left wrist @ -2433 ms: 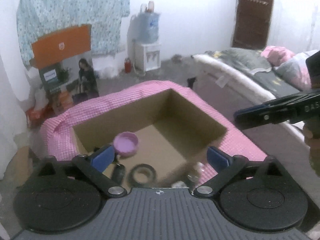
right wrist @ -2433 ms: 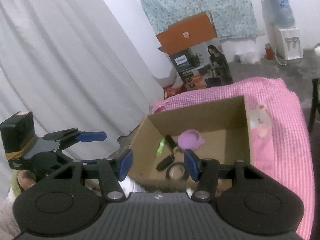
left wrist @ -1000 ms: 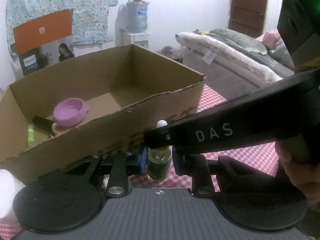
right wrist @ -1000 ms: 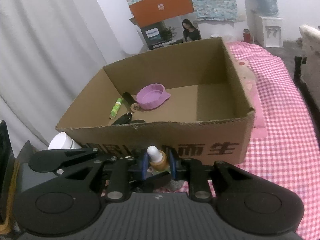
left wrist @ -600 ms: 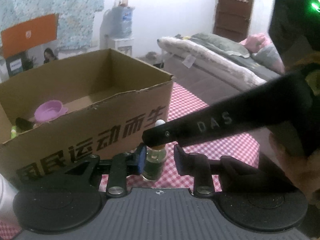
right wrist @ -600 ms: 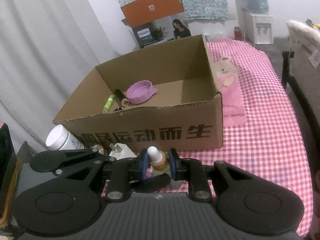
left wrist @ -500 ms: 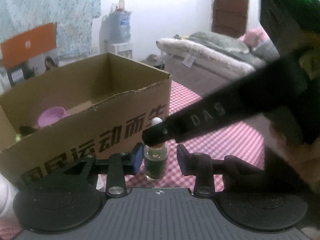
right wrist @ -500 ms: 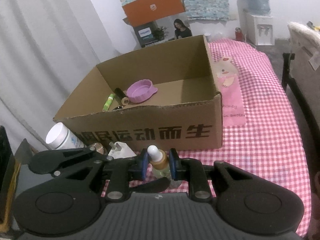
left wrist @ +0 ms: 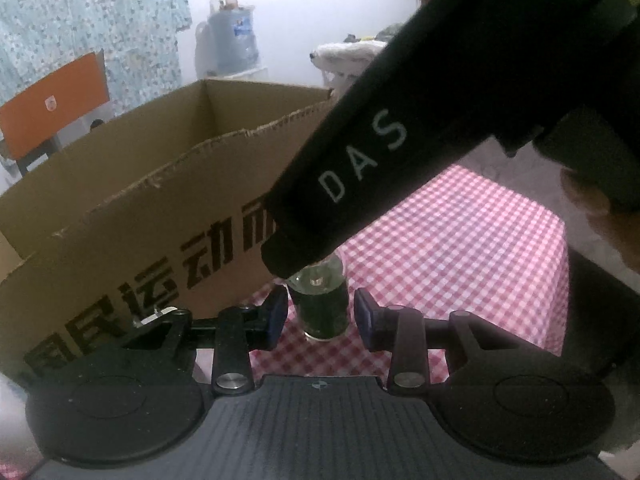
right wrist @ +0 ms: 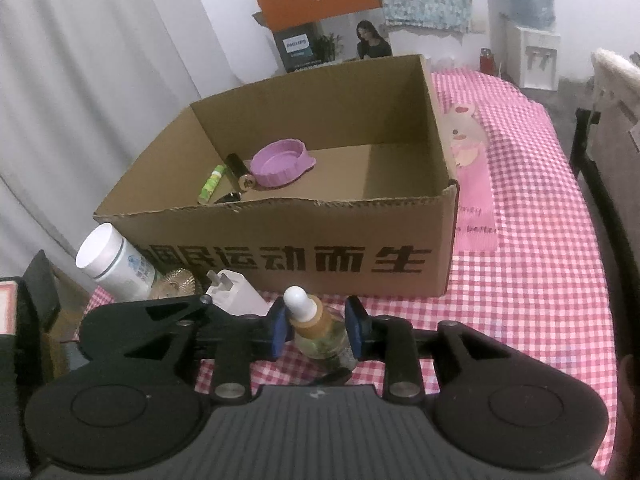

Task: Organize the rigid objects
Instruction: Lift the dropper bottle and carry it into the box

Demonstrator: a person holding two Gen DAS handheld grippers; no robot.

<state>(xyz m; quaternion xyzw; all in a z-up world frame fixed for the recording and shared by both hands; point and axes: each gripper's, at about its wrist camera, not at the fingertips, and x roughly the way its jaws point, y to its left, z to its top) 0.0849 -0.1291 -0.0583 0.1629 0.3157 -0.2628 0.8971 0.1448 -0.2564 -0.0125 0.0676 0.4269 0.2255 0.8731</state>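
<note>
A small glass dropper bottle (right wrist: 316,330) with a white bulb and amber collar stands on the pink checked cloth in front of the cardboard box (right wrist: 360,256). My right gripper (right wrist: 316,328) is shut on the bottle. In the left wrist view the bottle (left wrist: 322,308) stands between the blue pads of my left gripper (left wrist: 321,316), which is open with a gap on each side. The right gripper's black finger (left wrist: 360,184) crosses over the bottle's top. The box holds a purple dish (right wrist: 280,162), a green tube (right wrist: 211,184) and a black cylinder (right wrist: 239,172).
A white pill bottle (right wrist: 114,262), a gold round object (right wrist: 176,282) and a white plug (right wrist: 236,294) lie left of the dropper by the box (left wrist: 132,232). A pink cloth (right wrist: 472,184) lies right of the box. The cloth-covered table (right wrist: 540,264) extends right.
My left gripper has opened from the dropper bottle, leaving gaps beside it. My right gripper stays shut on the bottle, now nearer the box front and lower.
</note>
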